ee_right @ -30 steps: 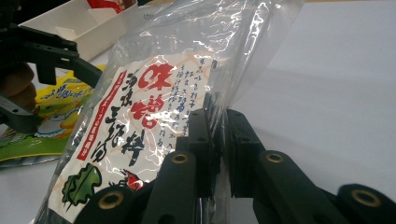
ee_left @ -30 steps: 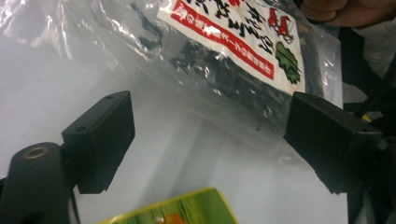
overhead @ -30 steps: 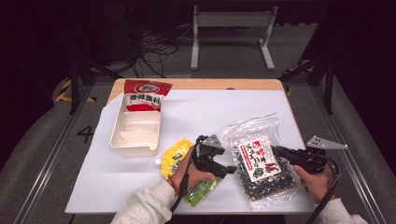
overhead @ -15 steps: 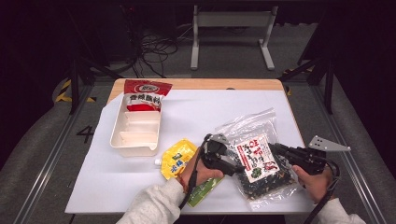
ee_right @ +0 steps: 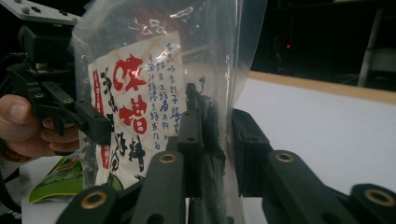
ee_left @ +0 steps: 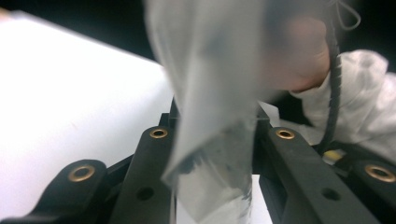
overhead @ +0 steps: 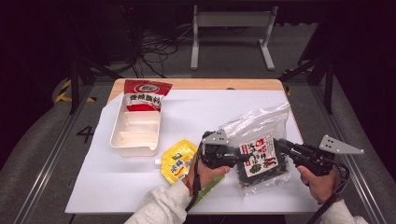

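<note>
Seaweed bag (overhead: 259, 154), clear plastic with a red-lettered label, hangs above the white bench (overhead: 93, 186) near its right front, held from both sides. The left hand-held gripper (overhead: 240, 157) has just been closing and pinches the bag's left edge; the right hand-held gripper (overhead: 279, 145), its jaws having just eased slightly apart, clamps the bag's right edge. Left of them lie a yellow pouch (overhead: 177, 160), a green packet (overhead: 208, 189) and a white divided tray (overhead: 135, 132) with a red packet (overhead: 144, 95) at its far end
</note>
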### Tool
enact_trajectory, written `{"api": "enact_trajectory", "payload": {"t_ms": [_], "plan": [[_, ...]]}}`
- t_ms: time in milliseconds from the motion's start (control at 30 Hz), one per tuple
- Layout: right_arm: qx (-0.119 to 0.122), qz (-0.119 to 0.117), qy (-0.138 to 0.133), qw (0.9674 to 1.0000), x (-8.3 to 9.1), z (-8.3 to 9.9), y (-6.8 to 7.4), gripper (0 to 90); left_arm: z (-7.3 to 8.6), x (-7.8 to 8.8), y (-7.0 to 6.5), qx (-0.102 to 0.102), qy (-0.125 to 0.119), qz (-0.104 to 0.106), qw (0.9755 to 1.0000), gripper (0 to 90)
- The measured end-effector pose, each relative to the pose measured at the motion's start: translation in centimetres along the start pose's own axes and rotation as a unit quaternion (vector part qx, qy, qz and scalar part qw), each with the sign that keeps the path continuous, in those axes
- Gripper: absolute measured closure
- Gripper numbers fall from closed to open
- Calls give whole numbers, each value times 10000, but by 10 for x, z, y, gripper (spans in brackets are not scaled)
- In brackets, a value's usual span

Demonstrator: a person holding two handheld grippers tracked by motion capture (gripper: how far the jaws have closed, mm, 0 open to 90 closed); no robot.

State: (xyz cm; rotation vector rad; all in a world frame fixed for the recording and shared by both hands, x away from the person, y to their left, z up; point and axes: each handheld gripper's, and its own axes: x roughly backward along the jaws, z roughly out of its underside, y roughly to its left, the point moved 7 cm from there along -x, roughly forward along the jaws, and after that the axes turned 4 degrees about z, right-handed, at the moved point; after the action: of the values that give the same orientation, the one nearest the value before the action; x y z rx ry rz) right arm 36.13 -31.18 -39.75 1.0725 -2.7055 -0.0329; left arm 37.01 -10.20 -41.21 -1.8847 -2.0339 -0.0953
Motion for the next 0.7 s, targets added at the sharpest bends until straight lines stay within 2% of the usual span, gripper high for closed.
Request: {"api": "enact_trajectory", "payload": {"t_ms": [33,67,133,167,233,300,400,433,500,600,700], "plan": [[44,30,-31,10000,1,-3,2,692,-4,3,-3,-158,3,-107,9998,744],[112,54,-57,9999,2,-5,5,672,-7,5,-6,-325,62,-126,9994,746],[156,77,-106,9998,2,-9,8,610,-13,11,-8,-553,128,-260,9980,748],[134,214,-96,9996,1,-9,6,498,-16,15,-8,-616,118,-270,9977,749],[91,237,-69,9997,0,-8,5,470,-21,24,-6,-733,114,-356,9966,748],[17,320,-39,9995,-1,-5,2,374,-25,36,-3,-858,168,-468,9951,748],[-43,428,36,9991,-1,-1,-4,341,-30,57,4,-957,220,-697,9927,748],[-57,457,76,9989,-1,0,-5,333,-32,66,8,-1025,251,-795,9912,748],[-63,441,180,9988,-2,5,-6,326,-34,86,14,-1016,245,-962,9899,747],[-44,464,350,9983,-7,12,-7,324,-37,119,24,-1103,215,-1273,9855,747],[-35,478,402,9980,-9,14,-8,323,-39,152,32,-1113,169,-1581,9810,747]]}}
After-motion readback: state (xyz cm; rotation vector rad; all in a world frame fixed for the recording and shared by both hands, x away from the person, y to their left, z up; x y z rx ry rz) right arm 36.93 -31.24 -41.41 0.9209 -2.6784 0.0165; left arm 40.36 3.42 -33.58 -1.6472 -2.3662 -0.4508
